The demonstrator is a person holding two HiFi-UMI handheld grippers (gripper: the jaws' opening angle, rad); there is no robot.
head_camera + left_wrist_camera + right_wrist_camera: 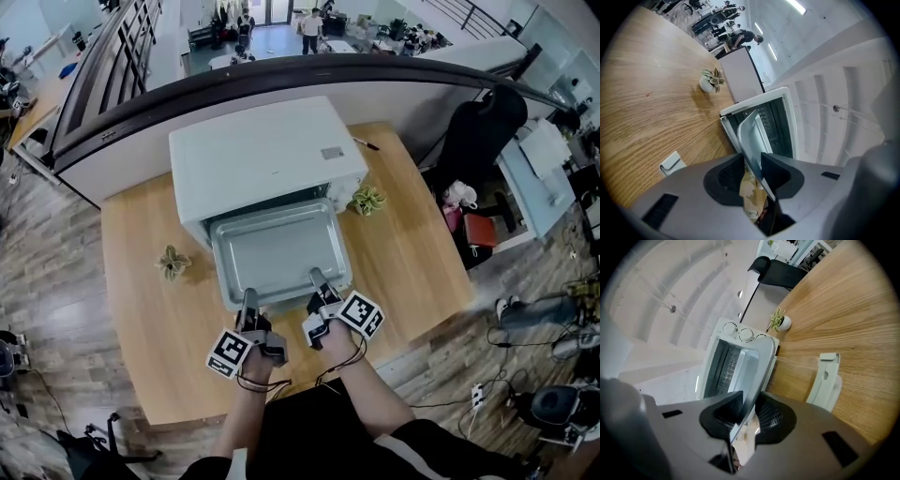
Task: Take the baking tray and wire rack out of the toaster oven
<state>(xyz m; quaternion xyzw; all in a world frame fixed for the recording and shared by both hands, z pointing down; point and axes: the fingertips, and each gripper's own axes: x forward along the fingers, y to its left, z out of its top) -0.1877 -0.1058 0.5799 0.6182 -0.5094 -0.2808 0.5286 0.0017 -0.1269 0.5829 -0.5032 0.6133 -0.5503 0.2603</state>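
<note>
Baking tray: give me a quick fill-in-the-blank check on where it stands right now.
1. The baking tray, clamped at its front rim by the left gripper and right gripper, has ____ lying in it.
2. The tray sticks partway out of the toaster oven, whose casing is ____.
3. The table carries ____ small potted plants, one on either side of the oven.

Missing words: nothing; white; two.

Wooden table holds the centre, with brown plank floor out at nine o'clock. Black office chair sits at two, white desk at three. A curved, dark-railed partition sweeps across twelve. Ceiling light strips glow overhead.
</note>
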